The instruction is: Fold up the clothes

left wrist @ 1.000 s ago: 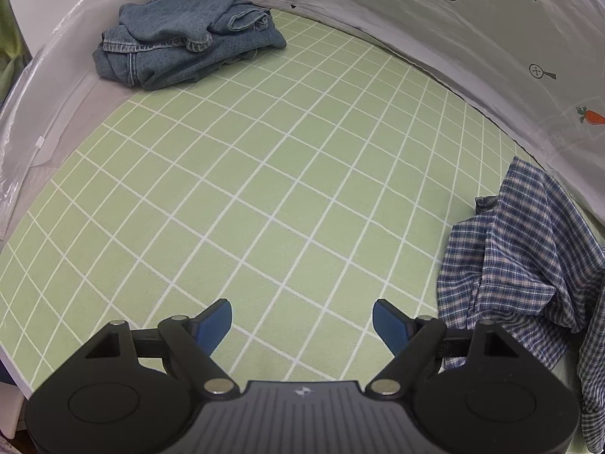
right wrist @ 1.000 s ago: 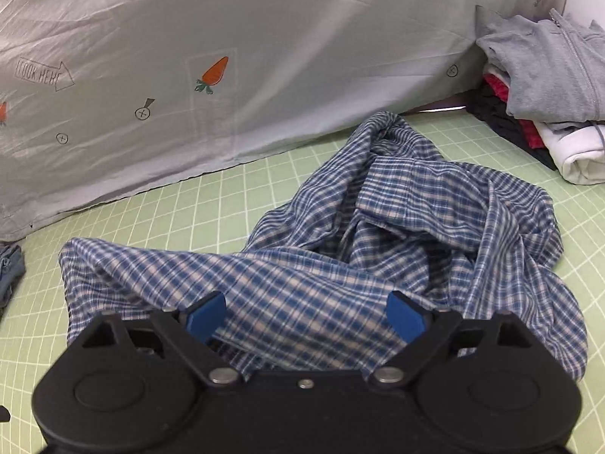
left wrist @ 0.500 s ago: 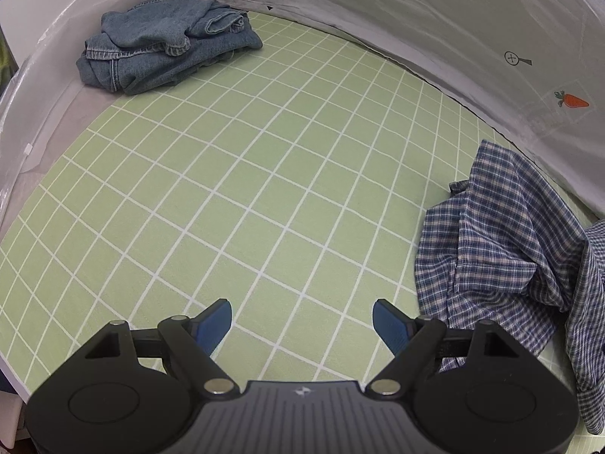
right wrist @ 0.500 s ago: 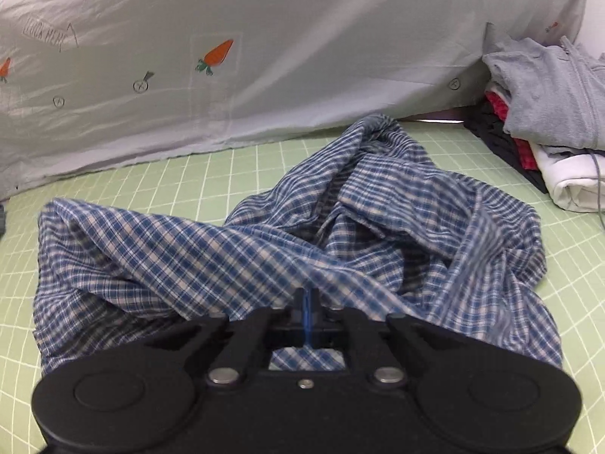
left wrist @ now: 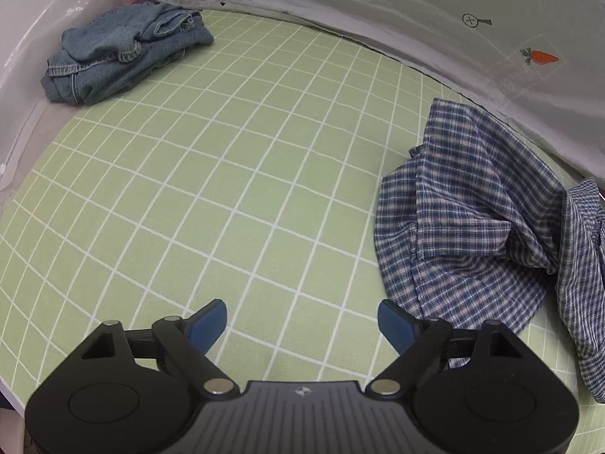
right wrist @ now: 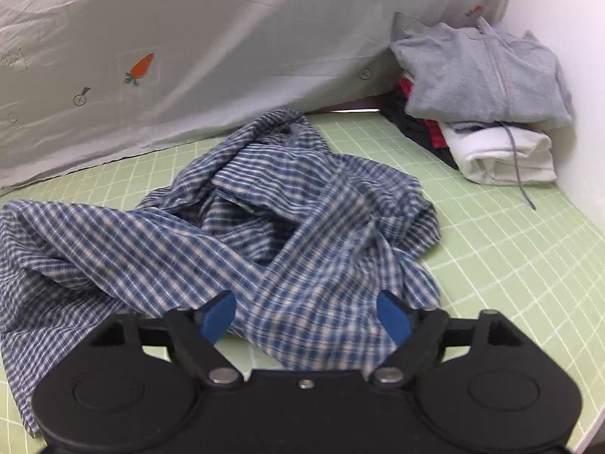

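A green gridded mat (left wrist: 242,174) is seen covering the worktop, bounded at the back by a pale grey sheet (right wrist: 211,38) printed with small carrots. In the left wrist view the left gripper (left wrist: 302,321) is held over bare mat, its jaws opening with nothing between the blue pads; only grid squares are seen in the gap. A crumpled blue plaid shirt (left wrist: 472,227) is noted at about 3 o'clock of that view, its near hem lying just beside the right-hand pad, though contact cannot be told. A bundle of folded denim jeans (left wrist: 124,53) is placed well apart, at 10 o'clock, against the far corner. In the right wrist view the right gripper (right wrist: 306,314) is positioned low over the same plaid shirt (right wrist: 264,234), jaws opening; rumpled cloth lies between the pads, but neither pad is seen pressing on it. The shirt is heaped in loose folds across the centre of the mat, slightly blurred. At 2 o'clock a stack of folded garments (right wrist: 487,113) is set in the corner, a grey zipped hoodie on top, red and dark items beneath, a white piece at the front.
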Motion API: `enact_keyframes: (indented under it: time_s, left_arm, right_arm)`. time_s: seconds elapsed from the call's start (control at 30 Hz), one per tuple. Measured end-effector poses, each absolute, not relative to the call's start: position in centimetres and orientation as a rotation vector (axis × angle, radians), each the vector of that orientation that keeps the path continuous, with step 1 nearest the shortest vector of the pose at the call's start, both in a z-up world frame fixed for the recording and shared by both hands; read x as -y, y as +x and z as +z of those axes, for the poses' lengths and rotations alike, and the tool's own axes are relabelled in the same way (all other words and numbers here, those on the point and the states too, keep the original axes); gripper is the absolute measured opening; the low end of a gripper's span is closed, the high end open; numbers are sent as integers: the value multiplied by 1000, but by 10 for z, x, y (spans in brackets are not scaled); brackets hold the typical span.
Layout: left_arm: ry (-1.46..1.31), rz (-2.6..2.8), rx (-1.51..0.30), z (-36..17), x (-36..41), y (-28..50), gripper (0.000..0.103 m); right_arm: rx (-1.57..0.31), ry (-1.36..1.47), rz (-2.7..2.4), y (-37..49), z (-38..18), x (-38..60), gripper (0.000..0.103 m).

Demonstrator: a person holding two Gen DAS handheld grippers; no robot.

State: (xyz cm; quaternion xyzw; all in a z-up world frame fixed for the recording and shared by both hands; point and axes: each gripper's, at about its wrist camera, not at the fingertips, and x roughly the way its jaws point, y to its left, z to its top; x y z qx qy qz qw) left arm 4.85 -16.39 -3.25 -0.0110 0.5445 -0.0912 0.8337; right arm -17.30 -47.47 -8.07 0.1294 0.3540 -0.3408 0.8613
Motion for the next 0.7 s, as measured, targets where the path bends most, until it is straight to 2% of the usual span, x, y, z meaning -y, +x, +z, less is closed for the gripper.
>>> enact_keyframes:
  time_s: [0.1, 0.2, 0.47, 0.5, 0.53, 0.63, 0.7]
  left_arm:
    - [-37, -160, -1130, -29, 159, 55, 92]
    - [-75, -111, -1122, -28, 152, 65, 92]
    - [-86, -103, -1137, -32, 156, 77, 92]
    - [-84, -105, -1142, -33, 156, 78, 92]
    - [-82, -107, -1145, -34, 157, 77, 92]
    - [-84, -106, -1147, -34, 155, 76, 92]
    - [-88, -103, -1148, -34, 154, 75, 92]
  right_arm:
    - [-737, 231, -635, -140, -82, 469, 99]
    - [-738, 194, -539, -102, -81, 461, 102]
    - [-781, 117, -395, -42, -94, 442, 100]
    - [-788, 116, -381, -39, -97, 442, 91]
    - [-796, 134, -357, -39, -98, 443, 70]
    - [-801, 198, -324, -44, -98, 445, 24]
    - [-782, 205, -325, -56, -94, 443, 8]
